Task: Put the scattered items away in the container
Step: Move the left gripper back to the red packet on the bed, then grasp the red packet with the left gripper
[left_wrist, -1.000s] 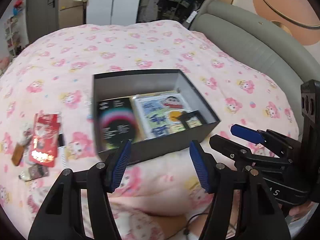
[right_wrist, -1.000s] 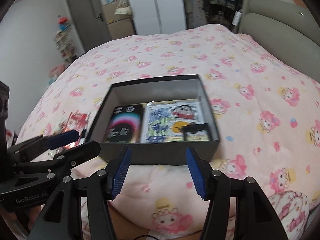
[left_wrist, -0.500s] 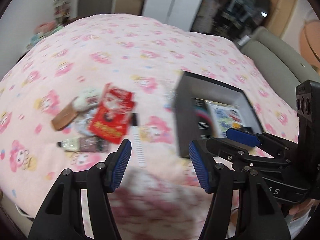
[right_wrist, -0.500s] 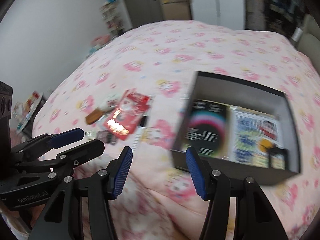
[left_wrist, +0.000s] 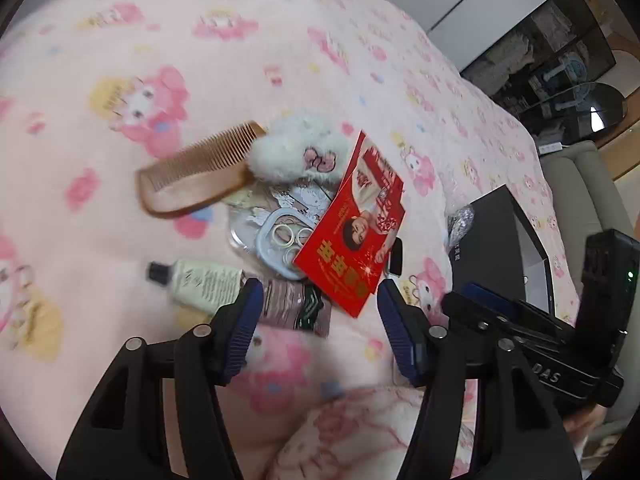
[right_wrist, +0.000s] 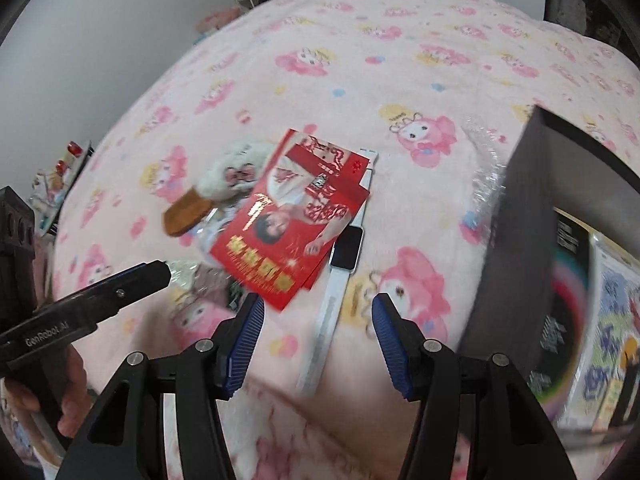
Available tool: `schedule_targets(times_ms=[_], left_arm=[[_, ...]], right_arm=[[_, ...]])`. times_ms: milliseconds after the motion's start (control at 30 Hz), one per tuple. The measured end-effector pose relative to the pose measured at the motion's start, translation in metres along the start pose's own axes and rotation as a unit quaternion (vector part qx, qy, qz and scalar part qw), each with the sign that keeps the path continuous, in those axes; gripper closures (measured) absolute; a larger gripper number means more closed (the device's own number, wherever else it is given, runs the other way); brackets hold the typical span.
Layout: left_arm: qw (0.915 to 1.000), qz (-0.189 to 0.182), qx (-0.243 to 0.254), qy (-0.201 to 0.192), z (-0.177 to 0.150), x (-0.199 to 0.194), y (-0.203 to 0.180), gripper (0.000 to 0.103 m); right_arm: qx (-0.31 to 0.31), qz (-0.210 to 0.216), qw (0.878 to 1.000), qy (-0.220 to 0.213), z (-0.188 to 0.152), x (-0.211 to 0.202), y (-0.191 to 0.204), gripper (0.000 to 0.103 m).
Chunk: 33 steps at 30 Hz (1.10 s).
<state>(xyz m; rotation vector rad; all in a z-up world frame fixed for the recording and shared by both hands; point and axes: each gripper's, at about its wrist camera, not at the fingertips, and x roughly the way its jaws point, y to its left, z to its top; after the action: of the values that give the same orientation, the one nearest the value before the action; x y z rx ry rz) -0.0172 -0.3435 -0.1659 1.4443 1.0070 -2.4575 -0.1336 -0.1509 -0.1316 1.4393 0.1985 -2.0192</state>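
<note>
Left gripper (left_wrist: 320, 320) is held above the pile, jaws apart and just narrowed, nothing clasped. Right gripper (right_wrist: 316, 332) gapes empty over the white watch (right_wrist: 340, 264). Red envelopes (left_wrist: 356, 236) partly bury a clear case (left_wrist: 280, 240), tube (left_wrist: 200, 284) and comb (left_wrist: 192, 172). The dark box (right_wrist: 516, 240) is cut off at right, its contents blurred.

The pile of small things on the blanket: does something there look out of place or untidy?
Yes. The comb, fluffy toy, red envelopes, tube and watch lie in a loose overlapping heap on the blanket, outside the black box. Nothing looks broken or spilled.
</note>
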Motion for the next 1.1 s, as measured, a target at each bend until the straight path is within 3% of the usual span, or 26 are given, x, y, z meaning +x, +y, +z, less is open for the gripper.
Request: schedule_targets(times_ms=[133,300,400,633,733,800,967,1033,1100], left_arm=[[0.9984,-0.02,0.01,0.052,0.007,0.037,0.001,0.055],[0.9933,-0.072,0.001,0.09,0.011,0.063,-0.002,0.056],[0.9901,-0.098,-0.015,0.1,0.016,0.075,-0.004,0.057],[0.9876,-0.111,-0.033,0.106,0.025,0.089,-0.005,0.06],[0.9887,-0.111,-0.031,0.096,0.024,0.085,-0.005,0.067],[0.9909,-0.107,-0.03,0.076,0.025,0.078,-0.005,0.094],[0.9919,-0.113,-0.052,0.024,0.028,0.051,0.01,0.1],[0.9925,-0.096,-0.074,0.014,0.024,0.04,0.026,0.1],[0.9901,-0.111,-0.085,0.014,0.021,0.033,0.04,0.1]], right_arm=[[-0.001,-0.007,1.0,0.025,0.021,0.038,-0.005,0.05],[0.005,-0.027,1.0,-0.011,0.064,0.046,-0.013,0.05],[0.017,-0.055,0.998,-0.009,0.086,0.059,-0.025,0.05],[0.068,-0.043,0.996,0.038,0.075,0.097,-0.048,0.05],[0.079,-0.028,0.996,0.037,0.075,0.097,-0.052,0.05],[0.08,-0.006,0.996,0.042,0.075,0.097,-0.051,0.05],[0.042,0.03,0.998,0.045,0.071,0.088,-0.029,0.05],[0.031,0.037,0.998,0.038,0.07,0.079,-0.023,0.05],[0.017,0.033,0.999,0.025,0.071,0.072,-0.018,0.05]])
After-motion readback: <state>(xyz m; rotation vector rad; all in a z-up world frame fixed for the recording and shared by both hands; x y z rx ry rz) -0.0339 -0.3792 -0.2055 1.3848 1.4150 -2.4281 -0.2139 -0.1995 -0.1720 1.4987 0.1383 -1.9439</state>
